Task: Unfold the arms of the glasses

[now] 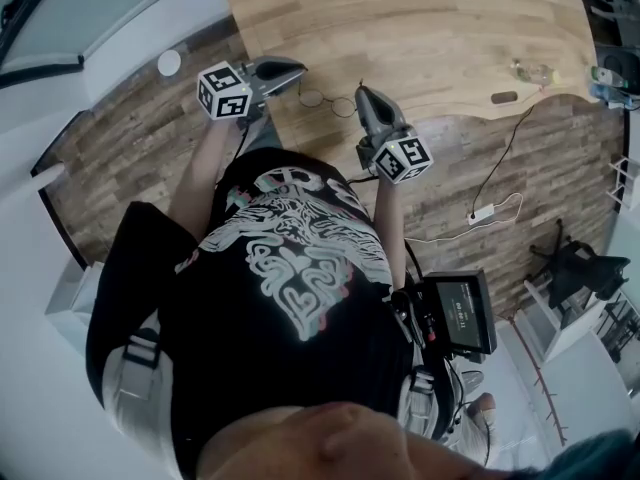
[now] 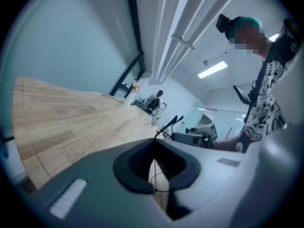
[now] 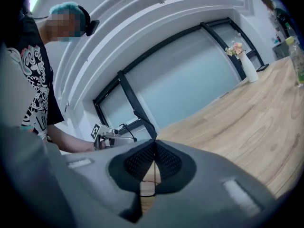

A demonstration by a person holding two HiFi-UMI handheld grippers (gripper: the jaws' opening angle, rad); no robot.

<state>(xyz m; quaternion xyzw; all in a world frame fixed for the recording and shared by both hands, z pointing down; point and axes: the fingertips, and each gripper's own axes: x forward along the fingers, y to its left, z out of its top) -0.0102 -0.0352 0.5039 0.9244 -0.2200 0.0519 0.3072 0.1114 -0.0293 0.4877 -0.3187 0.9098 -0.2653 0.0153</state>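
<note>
Thin wire-framed glasses (image 1: 328,101) with round lenses hang just above the near edge of the wooden table (image 1: 420,28), between my two grippers. My left gripper (image 1: 298,71) reaches in from the left and my right gripper (image 1: 361,93) from the right. In the left gripper view the jaws (image 2: 154,148) are shut on a thin black arm (image 2: 169,124) that sticks out past them. The right gripper (image 3: 154,146) is likewise shut on the other black arm (image 3: 140,116). A bit of wire frame shows in the gap behind each pair of jaws.
A clear bottle (image 1: 530,71) and a small dark object (image 1: 504,97) lie at the table's right. A white vase with flowers (image 3: 247,66) stands far off on it. A cable with a white adapter (image 1: 482,214) runs over the floor to the right.
</note>
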